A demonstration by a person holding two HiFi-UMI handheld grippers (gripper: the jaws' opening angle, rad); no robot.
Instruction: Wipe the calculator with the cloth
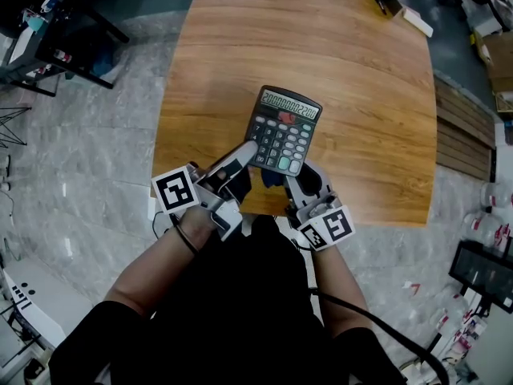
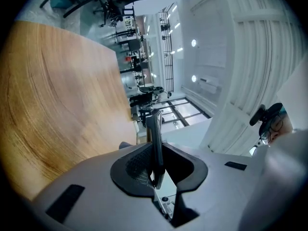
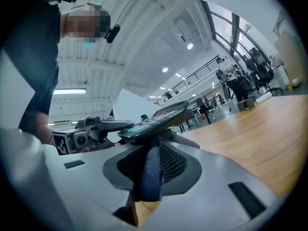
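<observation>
Your left claw [image 1: 245, 156] is closed on the near left edge of the calculator [image 1: 282, 131]. In the left gripper view the dark body runs edge-on between the two pads, and both pads press on it. You hold the calculator above the wooden table [image 1: 361, 79], over its near half. Its key face is up and its display end points away from you.

Your right claw [image 1: 293, 184] comes in just beside the left one, at the calculator's near right corner, and it is clamped on a fold of the blue cloth [image 1: 270, 178]. In the right gripper view the cloth fills the gap between the pads and bulges up towards the calculator's underside. The keys and the lit display sit just above it. From the head view only a small patch of cloth shows, between the two claws and under the calculator's near edge. Whether the cloth actually touches the case, you cannot tell.
</observation>
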